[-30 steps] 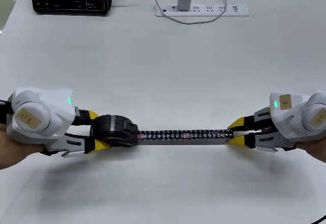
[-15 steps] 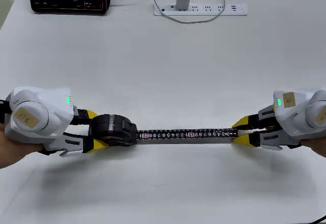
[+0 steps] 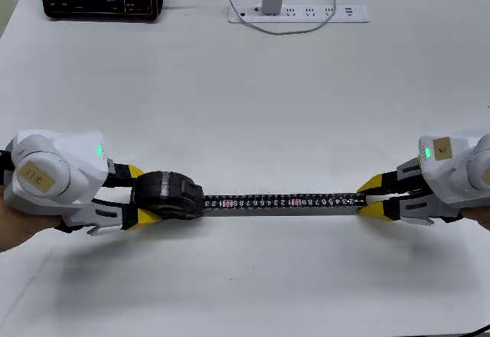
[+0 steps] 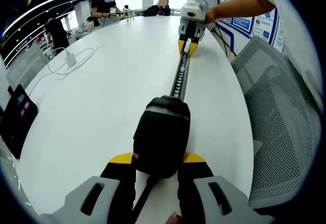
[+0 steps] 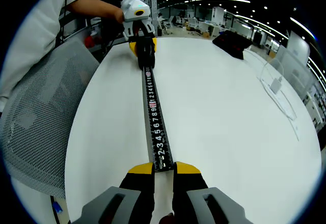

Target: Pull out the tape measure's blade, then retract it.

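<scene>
A tape measure stretches in a straight line across a white table [image 3: 253,107], running left to right in front of the person. Its black case [image 3: 170,195] is at the left end. The left gripper [image 3: 143,196] has its yellow-tipped jaws closed on the two sides of the case, holding it fast.

From the mouth of the case the blade [image 3: 279,201] runs low along the table to the right, printed side up. The lowest numbers are at its far end. The right gripper [image 3: 369,198] has that end pinched between its jaws, which are closed on the tip with almost no gap between them.

The two grippers face each other, well apart, with the blade as the line between them. In the right gripper view the blade runs straight ahead from the jaws to the case and the left gripper beyond. In the left gripper view it runs straight ahead from the case to the right gripper.

The pull-out looks well along, judging by how much blade is showing. The next move turns on that one line. To retract, the right gripper would need to travel left along the blade's length, straight toward the case, while the left gripper holds the case steady. Drifting off that line could twist or buckle the blade. Letting go of the tip early could make the blade snap back.
</scene>
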